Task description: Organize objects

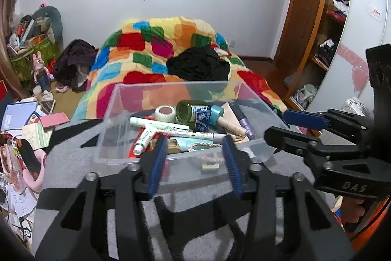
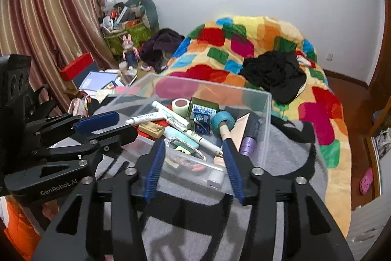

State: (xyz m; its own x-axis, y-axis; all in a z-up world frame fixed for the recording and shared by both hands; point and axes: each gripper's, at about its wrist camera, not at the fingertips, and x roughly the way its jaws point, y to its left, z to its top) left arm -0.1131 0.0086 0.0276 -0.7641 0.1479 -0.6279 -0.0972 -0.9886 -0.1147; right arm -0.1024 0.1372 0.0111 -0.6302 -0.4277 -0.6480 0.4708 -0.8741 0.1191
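A clear plastic box (image 1: 114, 119) sits on a grey and black cloth and also shows in the right wrist view (image 2: 266, 114). It holds white tubes (image 1: 158, 124), a tape roll (image 1: 165, 113), a green bottle (image 1: 187, 111), a small blue carton (image 2: 202, 120) and a purple cylinder (image 2: 247, 144). My left gripper (image 1: 194, 138) is open and empty at the box's near wall. My right gripper (image 2: 193, 146) is open and empty over the box's near right corner. Each gripper shows from the side in the other's view.
A bed with a bright patchwork blanket (image 1: 158, 50) and black clothes (image 1: 199, 64) lies behind the box. Books and clutter (image 1: 22, 119) crowd the floor at left. A wooden shelf unit (image 1: 327, 28) stands at right. Striped curtains (image 2: 48, 11) hang at left.
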